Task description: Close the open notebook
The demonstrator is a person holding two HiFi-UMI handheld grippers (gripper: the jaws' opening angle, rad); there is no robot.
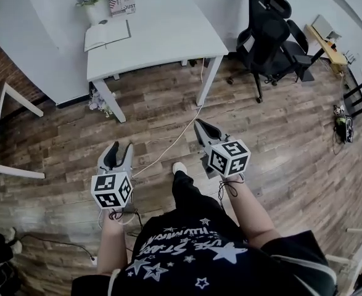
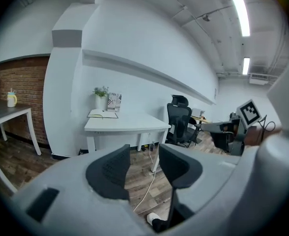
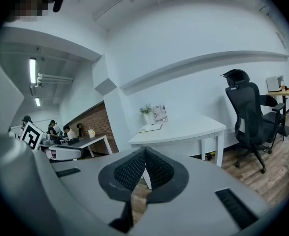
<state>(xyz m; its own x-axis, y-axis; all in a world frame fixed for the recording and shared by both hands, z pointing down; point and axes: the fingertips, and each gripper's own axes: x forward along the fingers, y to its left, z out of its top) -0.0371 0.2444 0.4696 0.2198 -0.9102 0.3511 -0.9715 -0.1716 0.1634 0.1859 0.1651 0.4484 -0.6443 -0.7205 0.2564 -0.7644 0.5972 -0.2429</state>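
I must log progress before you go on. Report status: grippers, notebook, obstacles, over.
Left gripper open, empty; right gripper shut, empty. Notebook open on white table, across the floor, untouched. White cable on floor between; chair off to the side.

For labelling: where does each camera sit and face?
Head view: on the person's head, facing steeply down; forearms, left gripper, right gripper show.
Left gripper view: on that gripper, along open jaws toward table.
Right gripper view: on that gripper, along shut jaws toward table.
Shared: all three show the open notebook.
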